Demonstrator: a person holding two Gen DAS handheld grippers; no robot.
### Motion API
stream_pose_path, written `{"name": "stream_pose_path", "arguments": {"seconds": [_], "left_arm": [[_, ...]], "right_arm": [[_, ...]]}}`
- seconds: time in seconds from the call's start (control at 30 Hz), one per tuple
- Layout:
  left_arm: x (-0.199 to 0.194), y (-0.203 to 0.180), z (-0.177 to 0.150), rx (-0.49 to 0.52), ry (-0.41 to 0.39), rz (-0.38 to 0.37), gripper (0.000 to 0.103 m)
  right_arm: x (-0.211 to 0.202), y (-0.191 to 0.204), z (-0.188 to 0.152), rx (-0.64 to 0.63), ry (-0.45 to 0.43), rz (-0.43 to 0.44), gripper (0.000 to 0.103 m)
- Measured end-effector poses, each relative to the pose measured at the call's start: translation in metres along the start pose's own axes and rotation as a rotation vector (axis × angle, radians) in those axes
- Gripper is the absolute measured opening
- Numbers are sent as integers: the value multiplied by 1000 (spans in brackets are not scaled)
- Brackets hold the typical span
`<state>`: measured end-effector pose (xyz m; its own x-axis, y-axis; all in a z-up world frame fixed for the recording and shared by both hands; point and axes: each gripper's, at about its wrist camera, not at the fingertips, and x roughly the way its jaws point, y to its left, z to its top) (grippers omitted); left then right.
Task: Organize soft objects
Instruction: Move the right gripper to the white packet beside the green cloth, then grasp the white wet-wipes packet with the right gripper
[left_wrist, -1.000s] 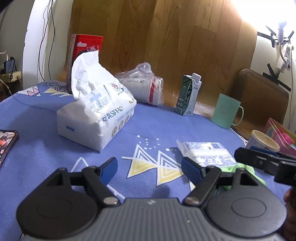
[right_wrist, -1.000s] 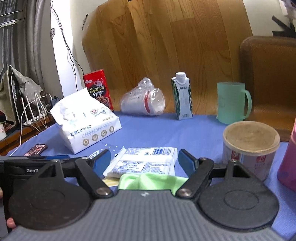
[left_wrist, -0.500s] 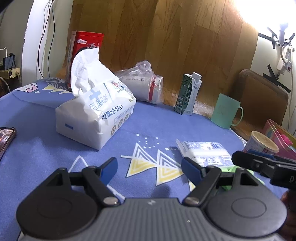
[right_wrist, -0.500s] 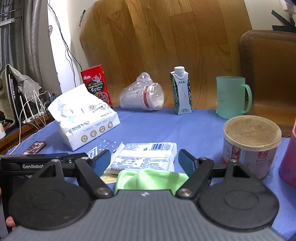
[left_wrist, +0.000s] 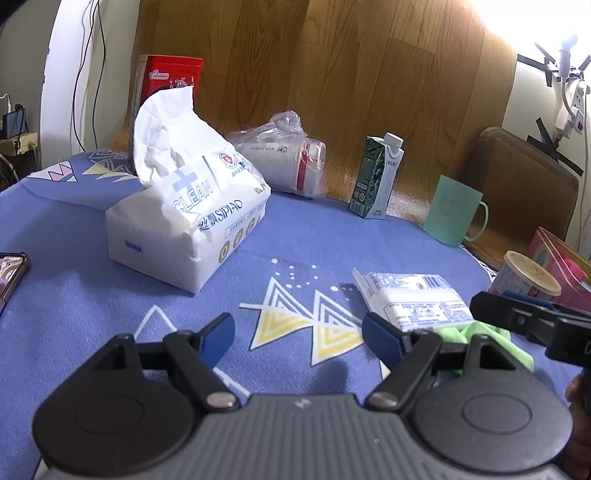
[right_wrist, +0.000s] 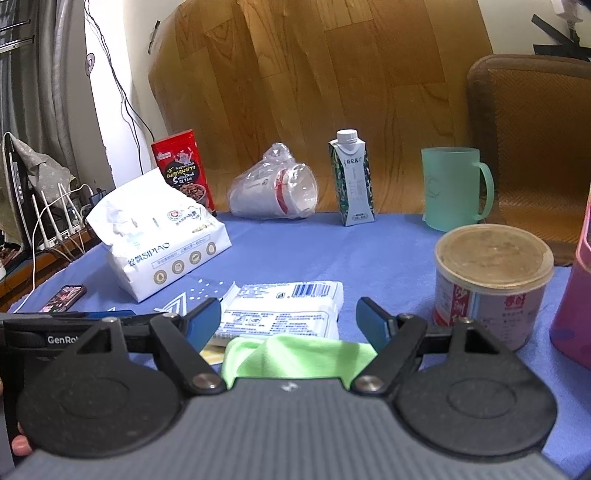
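Hovering low over the blue tabletop, both tongs were spread, gripping nothing: left tongs, right tongs. Green cloth lay crumpled between the right tongs' blue fingers, touching the flat wet-wipe pack beyond. Tissue pack sat well apart to the left, upright tissue sticking out.

Blue patterned tablecloth bearing: tissue pack ahead-left, wipes packet and green cloth directly ahead of right gripper, tin ahead-right.
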<state>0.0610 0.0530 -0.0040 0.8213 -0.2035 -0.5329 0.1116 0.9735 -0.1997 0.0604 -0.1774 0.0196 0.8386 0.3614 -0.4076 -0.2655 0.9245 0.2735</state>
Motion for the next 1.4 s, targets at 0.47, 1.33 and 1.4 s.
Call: {"name": "stream_pose_path", "arguments": {"seconds": [0.47, 1.33, 1.4], "left_arm": [[-8, 3, -1, 2, -39, -67, 91], [-14, 43, 6, -233, -102, -87, 92], [-14, 44, 6, -249, -103, -74, 92]], "right_arm": [[-15, 17, -3, -80, 5, -58, 82], [96, 57, 27, -315, 359, 80, 54], [92, 61, 24, -341, 349, 108, 39]]}}
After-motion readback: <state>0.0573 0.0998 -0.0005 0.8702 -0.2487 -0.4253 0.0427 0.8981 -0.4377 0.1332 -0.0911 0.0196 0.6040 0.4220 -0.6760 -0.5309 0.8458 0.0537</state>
